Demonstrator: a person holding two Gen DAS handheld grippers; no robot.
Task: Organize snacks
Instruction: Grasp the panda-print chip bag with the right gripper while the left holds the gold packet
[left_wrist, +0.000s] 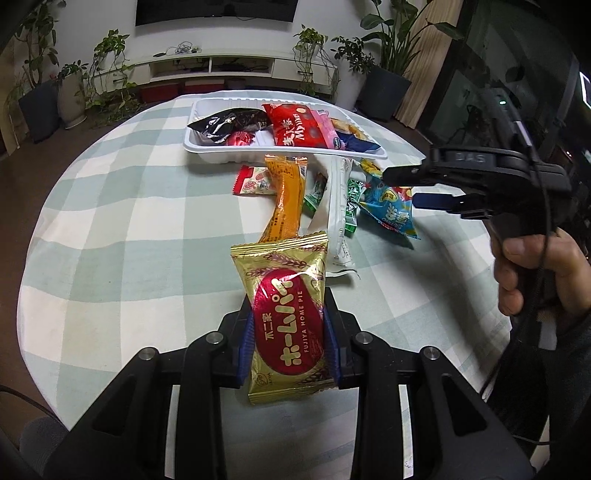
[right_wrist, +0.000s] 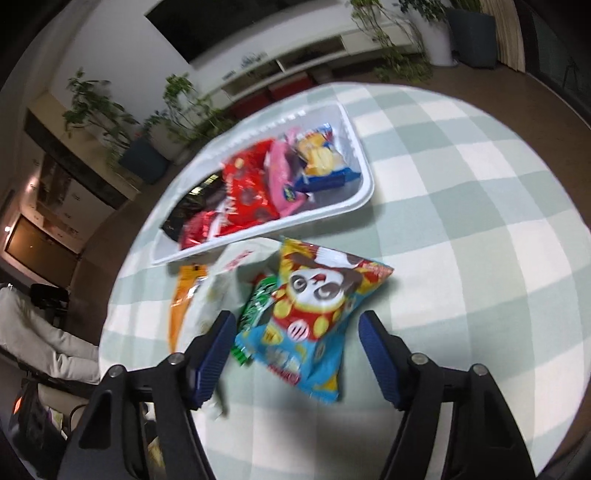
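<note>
Left gripper (left_wrist: 289, 334) jaws clench a glossy gold foil pie packet (left_wrist: 286, 325); right gripper (right_wrist: 295, 354) jaws released, straddling a crinkly blue panda bag (right_wrist: 314, 317), white plastic tray (right_wrist: 360, 195) at 12 o'clock.

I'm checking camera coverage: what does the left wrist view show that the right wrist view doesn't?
Only the left wrist view shows the gold pie packet clamped in the left gripper, and the red-and-white packet. Only the right wrist view shows the panda face on the blue bag between the right gripper's open pads. Both show the white tray, orange packet and checked tablecloth.
</note>
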